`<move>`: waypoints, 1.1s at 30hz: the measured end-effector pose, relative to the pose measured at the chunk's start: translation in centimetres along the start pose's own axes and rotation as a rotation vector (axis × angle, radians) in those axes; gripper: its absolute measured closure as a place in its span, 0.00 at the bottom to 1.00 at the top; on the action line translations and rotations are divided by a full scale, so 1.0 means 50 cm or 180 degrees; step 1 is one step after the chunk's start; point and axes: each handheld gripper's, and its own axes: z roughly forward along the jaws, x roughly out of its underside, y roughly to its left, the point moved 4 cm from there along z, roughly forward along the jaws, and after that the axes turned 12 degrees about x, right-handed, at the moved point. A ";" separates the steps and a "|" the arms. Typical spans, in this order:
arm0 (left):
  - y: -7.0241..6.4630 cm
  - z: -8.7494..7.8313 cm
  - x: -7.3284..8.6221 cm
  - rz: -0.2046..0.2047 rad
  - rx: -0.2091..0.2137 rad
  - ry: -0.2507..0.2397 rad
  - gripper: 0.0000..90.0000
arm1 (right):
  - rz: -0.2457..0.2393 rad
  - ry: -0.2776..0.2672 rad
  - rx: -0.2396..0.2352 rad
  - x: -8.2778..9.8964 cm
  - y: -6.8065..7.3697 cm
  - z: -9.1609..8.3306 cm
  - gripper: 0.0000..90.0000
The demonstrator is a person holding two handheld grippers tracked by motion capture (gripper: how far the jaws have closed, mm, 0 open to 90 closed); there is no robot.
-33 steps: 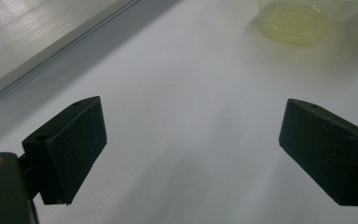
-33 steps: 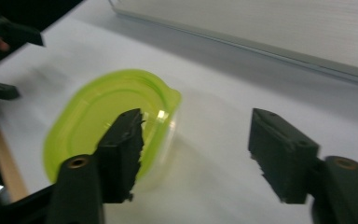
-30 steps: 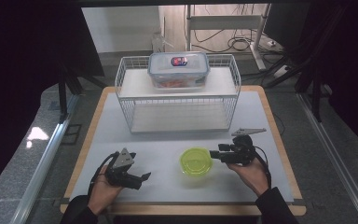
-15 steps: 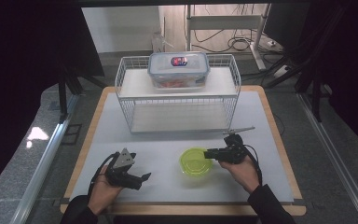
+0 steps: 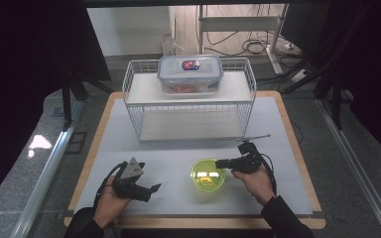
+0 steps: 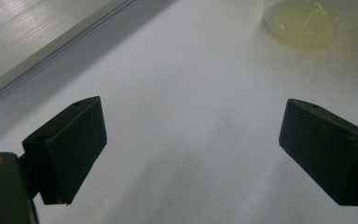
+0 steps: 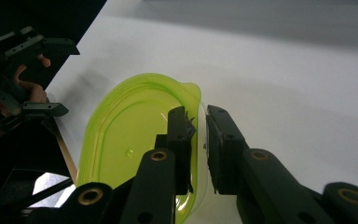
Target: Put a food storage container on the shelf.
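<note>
Bowl (image 5: 208,175): translucent green plastic, round, near worktop (image 5: 287,198) front edge | right gripper (image 7: 199,128) fingers just closing, pinching rim | left gripper (image 6: 191,154) fingers released | wire rack (image 5: 191,106) behind.

Sitting on the table: one yellow-green plastic bowl (image 5: 208,175), one white wire rack (image 5: 188,106) carrying one clear lidded food container (image 5: 190,74). Two hand-held grippers are showing, left gripper (image 5: 149,191) and right gripper (image 5: 219,163).

Bowl (image 5: 209,174) before rack (image 5: 134,94); lidded container (image 5: 190,73) on rack's upper shelf.
</note>
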 end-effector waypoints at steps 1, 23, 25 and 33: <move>0.000 0.000 0.000 0.0000 0.0000 0.0000 0.08 | 0.0005 -0.0008 -0.0004 0.000 0.000 0.000 0.90; 0.000 0.000 0.000 0.0008 -0.0001 0.0014 0.08 | 0.0103 0.0007 0.0043 0.003 -0.017 0.000 0.77; 0.000 0.001 0.000 0.0005 0.0000 0.0017 0.08 | 0.0118 0.0011 0.0041 0.004 -0.018 0.000 0.76; -0.001 0.000 0.000 0.0014 0.0000 0.0021 0.08 | 0.0170 0.0070 -0.0091 0.003 -0.009 -0.001 0.90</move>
